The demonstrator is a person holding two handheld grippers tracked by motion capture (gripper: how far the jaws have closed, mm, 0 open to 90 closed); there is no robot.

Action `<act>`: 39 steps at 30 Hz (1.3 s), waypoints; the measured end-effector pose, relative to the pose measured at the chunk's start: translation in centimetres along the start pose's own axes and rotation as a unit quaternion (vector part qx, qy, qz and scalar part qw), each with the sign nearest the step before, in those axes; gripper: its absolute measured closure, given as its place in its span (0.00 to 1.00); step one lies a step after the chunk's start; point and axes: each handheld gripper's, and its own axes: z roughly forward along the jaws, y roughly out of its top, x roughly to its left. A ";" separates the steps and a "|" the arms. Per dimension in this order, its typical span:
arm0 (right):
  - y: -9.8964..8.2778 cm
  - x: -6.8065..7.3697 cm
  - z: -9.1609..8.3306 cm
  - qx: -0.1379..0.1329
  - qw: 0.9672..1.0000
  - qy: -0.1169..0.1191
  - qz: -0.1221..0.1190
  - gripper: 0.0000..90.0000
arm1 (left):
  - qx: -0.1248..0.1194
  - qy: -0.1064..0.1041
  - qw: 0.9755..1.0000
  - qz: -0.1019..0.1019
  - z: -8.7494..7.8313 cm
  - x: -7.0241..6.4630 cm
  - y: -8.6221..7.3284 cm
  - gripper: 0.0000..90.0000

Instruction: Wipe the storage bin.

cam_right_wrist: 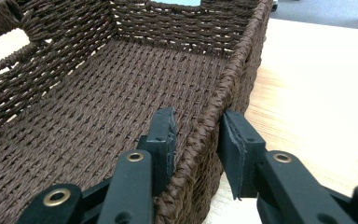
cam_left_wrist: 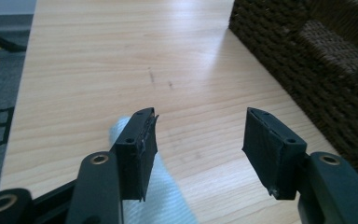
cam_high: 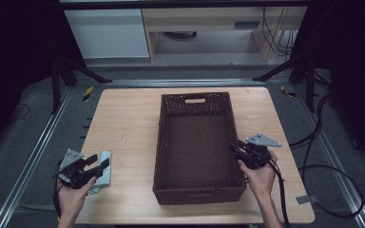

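- Your left hand-held gripper (cam_high: 94, 167) sat at the near left corner of the worktop (cam_high: 123, 118), its jaws standing wide apart with nothing between them.
- A pale blue cloth (cam_high: 103, 172) lay flat on the worktop under and just beside that gripper; in the left gripper view the cloth (cam_left_wrist: 163, 196) showed beneath the left-hand jaw, and neither pad pressed on it.
- Your left hand (cam_high: 71, 192) came in from the bottom edge, wrapped around the gripper body.
- Your right hand-held gripper (cam_high: 235, 148) was at the right long wall of the brown woven basket (cam_high: 195, 137), towards its near end.
- In the right gripper view the gripper (cam_right_wrist: 196, 140) straddled the basket (cam_right_wrist: 74, 93) rim, one jaw inside and one outside. The inner pad lay against the weave; the outer pad stood just beside it, and I could not tell whether it touched.
- The basket stood upright in the middle of the worktop, long side running away from you, with a handle slot in its far wall.
- Beyond the worktop lay grey floor (cam_high: 38, 142) and a pale cabinet (cam_high: 107, 31).
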 end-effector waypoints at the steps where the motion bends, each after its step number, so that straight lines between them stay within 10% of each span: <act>1: 0.0 0.0 0.0 -0.001 1.000 0.000 0.000 0.73 | 0.004 0.004 1.000 0.001 0.1 0.3 -0.1 0.47; 16: -0.1 -0.1 0.0 -0.005 1.000 0.002 0.000 0.71 | 0.076 0.018 0.996 0.038 1.7 1.8 -1.9 0.51; 28: -0.1 -0.1 0.0 -0.005 1.000 0.002 -0.003 0.71 | 0.130 0.008 0.991 0.022 2.7 2.6 -2.6 0.72; 39: 0.0 -0.2 0.0 -0.002 1.000 0.001 0.001 0.66 | 0.093 -0.009 0.996 0.017 1.8 1.4 -1.2 0.87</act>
